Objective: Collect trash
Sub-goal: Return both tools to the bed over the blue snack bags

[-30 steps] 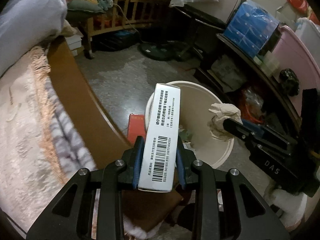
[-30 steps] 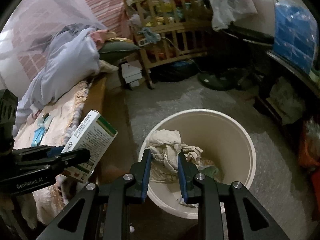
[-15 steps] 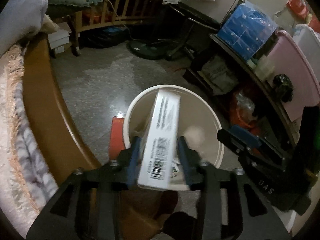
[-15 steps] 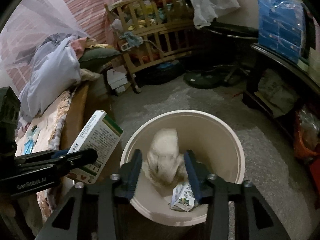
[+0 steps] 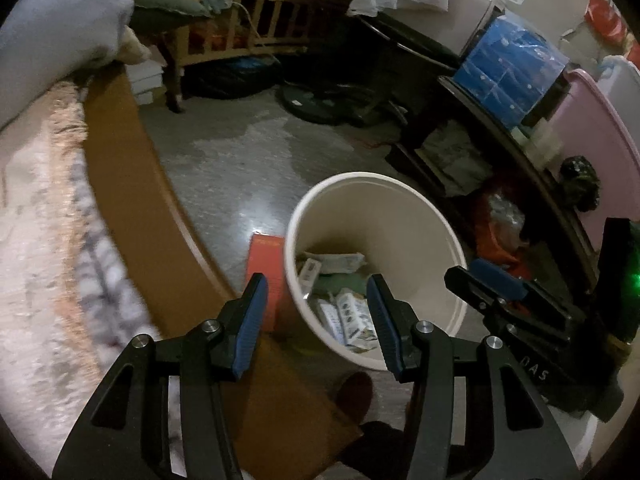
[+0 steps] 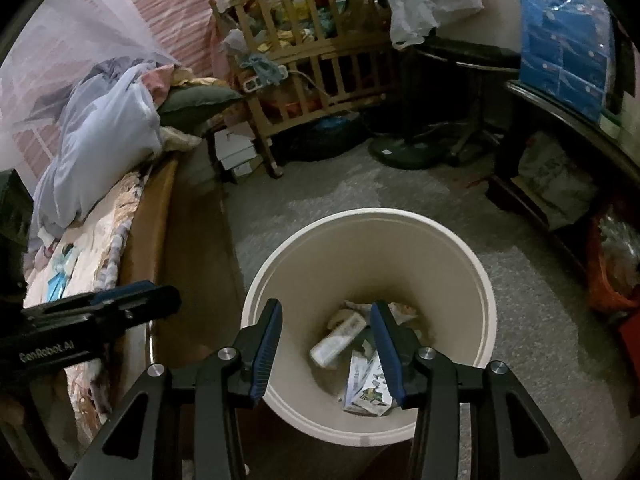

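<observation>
A cream round bin (image 5: 380, 228) stands on the floor beside the bed. My left gripper (image 5: 317, 280) hangs over its near rim, its jaws opening with nothing between them. My right gripper (image 6: 326, 305) is open over the same bin (image 6: 372, 256), also empty. At the bottom lie a white box (image 6: 338, 340), a printed carton (image 6: 366, 384) and crumpled paper. The left wrist view shows the same cartons (image 5: 348, 316) in the bin. Each view catches the other gripper's fingers (image 5: 492, 286) (image 6: 132, 300) at its side.
A flat red box (image 5: 264, 264) lies on the floor against the bin. The bed with its wooden edge (image 5: 132, 200) runs along the left. A dark shelf (image 5: 500, 140) with clutter is on the right, with a wooden crib (image 6: 312, 48) and a fan base (image 6: 404, 154) beyond.
The left gripper opened and its white box fell into the bin. The right gripper opened and its crumpled tissue dropped in too. Both now stand empty over the bin.
</observation>
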The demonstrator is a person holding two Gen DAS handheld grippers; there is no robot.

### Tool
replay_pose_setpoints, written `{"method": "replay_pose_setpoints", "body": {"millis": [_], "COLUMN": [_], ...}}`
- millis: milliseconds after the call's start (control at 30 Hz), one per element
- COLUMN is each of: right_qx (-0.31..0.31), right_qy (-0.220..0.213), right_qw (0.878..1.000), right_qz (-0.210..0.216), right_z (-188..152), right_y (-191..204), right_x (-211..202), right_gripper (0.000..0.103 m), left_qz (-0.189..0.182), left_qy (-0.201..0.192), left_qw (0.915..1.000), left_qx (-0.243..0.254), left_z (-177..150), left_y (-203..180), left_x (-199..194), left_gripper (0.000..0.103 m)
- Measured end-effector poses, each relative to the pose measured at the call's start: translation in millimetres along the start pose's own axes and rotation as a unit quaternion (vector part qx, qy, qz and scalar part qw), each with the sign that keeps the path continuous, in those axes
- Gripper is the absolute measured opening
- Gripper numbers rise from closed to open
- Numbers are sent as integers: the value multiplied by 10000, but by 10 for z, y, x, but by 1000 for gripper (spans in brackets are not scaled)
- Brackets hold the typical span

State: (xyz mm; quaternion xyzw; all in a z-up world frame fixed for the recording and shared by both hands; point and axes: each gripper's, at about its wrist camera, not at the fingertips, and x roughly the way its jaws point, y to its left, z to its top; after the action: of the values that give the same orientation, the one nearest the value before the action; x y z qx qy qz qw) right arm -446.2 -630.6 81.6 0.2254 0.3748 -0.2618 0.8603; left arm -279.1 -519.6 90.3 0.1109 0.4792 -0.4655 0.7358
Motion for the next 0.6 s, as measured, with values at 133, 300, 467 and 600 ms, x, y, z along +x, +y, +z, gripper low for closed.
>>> {"method": "replay_pose_setpoints", "body": {"millis": [133,300,467,600], "right_qx": [-127,-292,-488,-719], "right_qy": [19,-9,5,34], "right_qw": [9999,9994,9983,9965], "right_qz": [52,165,315,426], "right_z": [-24,-37,-42,-49], "right_y": [98,279,511,762], "right_x": [7,2,-1,0], "right_gripper": [44,49,56,56], "left_qz": [210,503,777,968], "left_qy": [-101,-213,-327,-398], "left_qw": [9997,9985,9964,9943], "left_qx": [35,-13,-115,-220], "left_z": [-73,-163,-240,-311], "left_y": [112,305,538,747], "left_x": [-129,-280,-432,-554], "left_gripper": [50,50,50,50]}}
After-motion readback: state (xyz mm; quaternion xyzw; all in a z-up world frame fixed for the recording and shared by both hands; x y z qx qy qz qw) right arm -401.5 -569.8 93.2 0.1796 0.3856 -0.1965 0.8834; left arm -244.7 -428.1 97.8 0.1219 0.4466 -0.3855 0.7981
